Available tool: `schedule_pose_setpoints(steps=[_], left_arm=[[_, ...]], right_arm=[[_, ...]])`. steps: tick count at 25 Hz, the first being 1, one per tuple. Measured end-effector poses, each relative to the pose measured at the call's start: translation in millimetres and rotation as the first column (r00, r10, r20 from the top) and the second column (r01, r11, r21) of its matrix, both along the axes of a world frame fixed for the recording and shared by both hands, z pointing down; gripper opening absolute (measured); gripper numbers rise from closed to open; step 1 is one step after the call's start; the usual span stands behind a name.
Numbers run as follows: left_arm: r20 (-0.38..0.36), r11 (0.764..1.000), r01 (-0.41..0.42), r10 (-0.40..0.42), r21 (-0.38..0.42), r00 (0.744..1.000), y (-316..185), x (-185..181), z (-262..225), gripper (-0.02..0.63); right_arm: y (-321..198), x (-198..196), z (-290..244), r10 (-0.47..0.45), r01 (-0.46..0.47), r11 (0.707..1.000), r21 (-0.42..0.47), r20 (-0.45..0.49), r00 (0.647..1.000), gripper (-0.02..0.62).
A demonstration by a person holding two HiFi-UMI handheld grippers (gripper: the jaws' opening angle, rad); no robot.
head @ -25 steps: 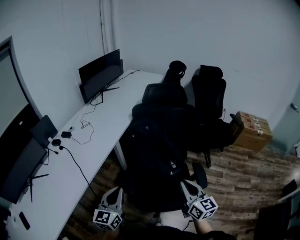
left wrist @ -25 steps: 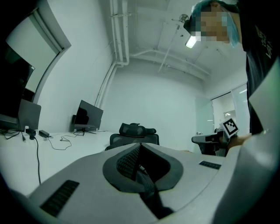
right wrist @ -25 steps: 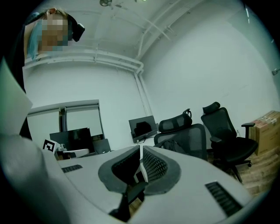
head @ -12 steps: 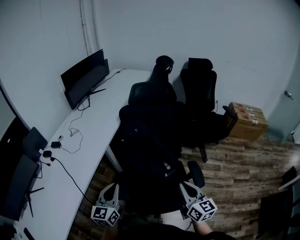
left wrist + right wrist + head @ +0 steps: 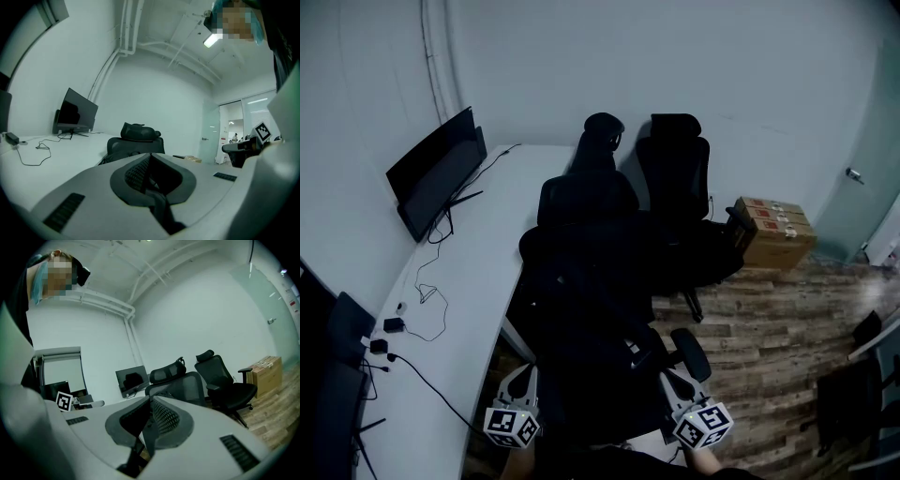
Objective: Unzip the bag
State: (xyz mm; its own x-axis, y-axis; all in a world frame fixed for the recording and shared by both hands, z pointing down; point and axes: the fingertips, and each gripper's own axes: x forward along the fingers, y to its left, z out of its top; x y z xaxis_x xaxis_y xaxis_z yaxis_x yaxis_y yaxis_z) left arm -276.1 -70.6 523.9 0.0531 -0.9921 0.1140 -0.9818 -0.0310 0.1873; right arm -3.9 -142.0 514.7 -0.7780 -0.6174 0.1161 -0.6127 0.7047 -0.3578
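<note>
A black bulk that looks like the bag (image 5: 598,375), with a small white mark on it, sits low in the head view against a black office chair (image 5: 586,206); its zip is too dark to make out. My left gripper (image 5: 525,377) is at the bag's left side and my right gripper (image 5: 671,379) at its right. In the left gripper view the left gripper (image 5: 150,158) has its jaws together with nothing between them. The right gripper (image 5: 151,400) looks the same in its own view, pointing toward the chairs.
A long white desk (image 5: 478,272) runs along the left with a dark monitor (image 5: 436,183) and loose cables (image 5: 422,302). Two more black chairs (image 5: 675,197) stand behind. A cardboard box (image 5: 773,234) sits on the wooden floor (image 5: 769,328) at right.
The head view has swung to the right, so desk, monitor and chairs have slid left in the frame. Both grippers stay low in the view beside the dark bulk, jaws still together.
</note>
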Motion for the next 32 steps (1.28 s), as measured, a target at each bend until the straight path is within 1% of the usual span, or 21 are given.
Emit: schedule_pose_setpoints(steps=[8, 13, 16, 20, 23, 26, 32], left_arm=[[0.003, 0.999, -0.052, 0.052, -0.001, 0.999, -48, -61, 17, 0.021], [-0.010, 0.996, -0.085, 0.084, -0.036, 0.996, -76, -90, 35, 0.036], [-0.023, 0.992, -0.106, 0.105, -0.071, 0.994, -94, -106, 49, 0.109], [-0.035, 0.986, -0.128, 0.125, -0.110, 0.992, -118, -128, 71, 0.152], [-0.054, 0.981, -0.146, 0.140, -0.131, 0.989, -137, -144, 90, 0.221], [-0.071, 0.976, -0.150, 0.140, -0.159, 0.988, -154, -158, 107, 0.266], [-0.086, 0.969, -0.151, 0.136, -0.198, 0.987, -183, -178, 134, 0.311]], right_arm=[[-26, -55, 1, 0.064, -0.064, 0.998, 0.017, -0.003, 0.998, 0.048], [-43, -77, 4, 0.121, -0.120, 0.993, 0.012, -0.023, 0.992, 0.059], [-52, -88, 12, 0.140, -0.140, 0.990, -0.005, -0.037, 0.989, 0.129], [-58, -106, 20, 0.156, -0.158, 0.987, -0.032, -0.050, 0.986, 0.141], [-63, -120, 23, 0.172, -0.173, 0.984, -0.044, -0.019, 0.985, 0.152], [-68, -129, 31, 0.188, -0.190, 0.980, -0.064, -0.043, 0.981, 0.163], [-77, -139, 39, 0.228, -0.231, 0.970, -0.076, -0.050, 0.972, 0.189]])
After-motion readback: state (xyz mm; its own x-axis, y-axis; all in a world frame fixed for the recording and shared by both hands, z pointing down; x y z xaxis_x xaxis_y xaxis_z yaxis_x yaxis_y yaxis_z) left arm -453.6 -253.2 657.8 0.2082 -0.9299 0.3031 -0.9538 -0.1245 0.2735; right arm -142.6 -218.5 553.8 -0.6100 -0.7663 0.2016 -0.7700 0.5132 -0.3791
